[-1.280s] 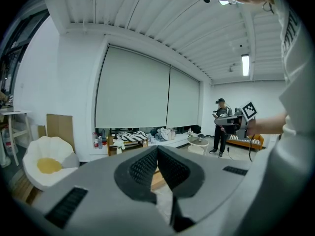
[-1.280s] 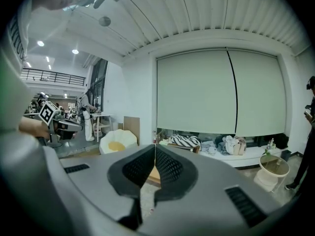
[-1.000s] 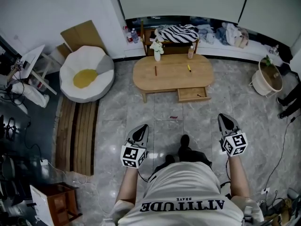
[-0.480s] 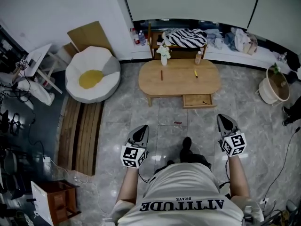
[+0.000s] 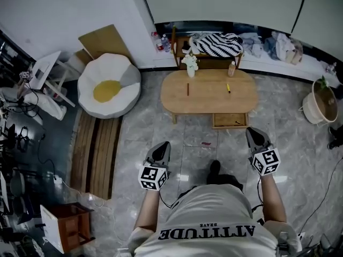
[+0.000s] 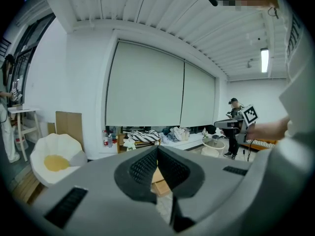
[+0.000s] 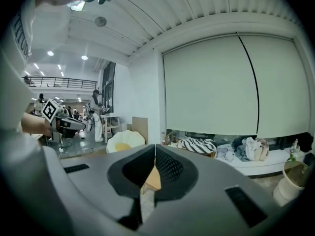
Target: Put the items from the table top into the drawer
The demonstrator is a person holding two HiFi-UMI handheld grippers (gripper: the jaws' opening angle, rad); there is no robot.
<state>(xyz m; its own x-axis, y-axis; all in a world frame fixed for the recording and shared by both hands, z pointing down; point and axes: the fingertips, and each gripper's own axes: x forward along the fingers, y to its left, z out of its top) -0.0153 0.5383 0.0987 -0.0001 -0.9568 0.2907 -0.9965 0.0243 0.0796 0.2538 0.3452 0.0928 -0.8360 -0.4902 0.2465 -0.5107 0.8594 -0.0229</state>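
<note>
Your left gripper [image 5: 161, 150] and right gripper [image 5: 255, 135] both have jaws pressed together and empty, well apart from the table [image 5: 209, 101]. On it, 2 pens lie flat: dark pen [image 5: 188, 89] and yellow pen [image 5: 228, 88]. The vase [image 5: 191, 68] and bottle [image 5: 231, 69] stand at the far edge. The drawer [image 5: 229, 120] is pulled out. Risks: thin pens can roll or slip from your pinch, a careless reach can tip the vase, and a drop can miss the drawer.

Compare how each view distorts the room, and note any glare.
Head view: the far wall bows, the wooden table is sharp. Left gripper view: fisheye with black corners, ceiling lamp blown out. Right gripper view: same black corners, ceiling spotlights glare.
</note>
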